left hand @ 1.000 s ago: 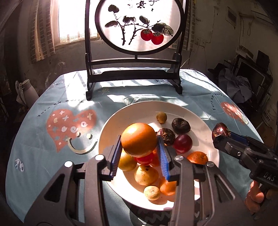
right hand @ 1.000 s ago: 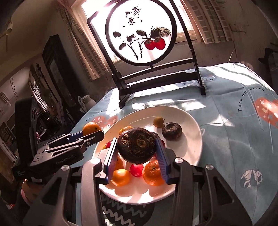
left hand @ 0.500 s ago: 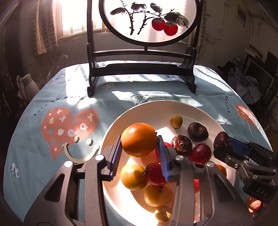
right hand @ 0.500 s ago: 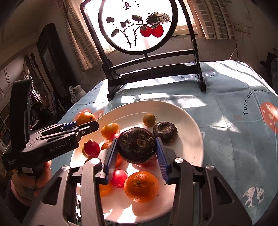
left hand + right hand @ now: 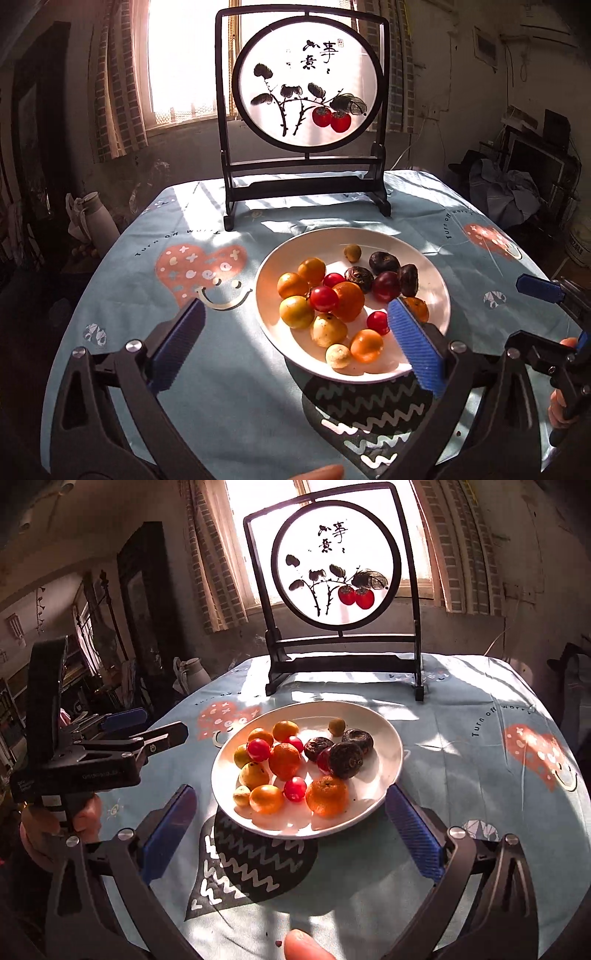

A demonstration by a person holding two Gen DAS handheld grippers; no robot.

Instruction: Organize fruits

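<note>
Both grippers spread wide, nothing held: left gripper (image 5: 295,343) and right gripper (image 5: 291,827) have jaws fully apart, hovering at the near edge of the bench (image 5: 155,314).

All fruit sits piled on the white plate (image 5: 432,280), which rests mid-bench on the light-blue cloth, in front of the framed round screen (image 5: 306,88).

Look: glossy skins, hard sunlight from the window, strong highlights. Dark ones are wrinkled and flattish.

Count from the left wrist view:
- orange/tangerine types: 5, biggest is the orange (image 5: 347,300) in the middle; one is half hidden behind the left gripper's right blue pad
- yellow fruit: 4, incl. small yellow fruit (image 5: 352,253) apart at the far side
- small red tomatoes (image 5: 324,298): 3
- dark brown wrinkled fruit (image 5: 345,759): 3
- dark red plum (image 5: 386,286): 1

Fruits mostly touching in one cluster; the darks are grouped on the right side.
</note>
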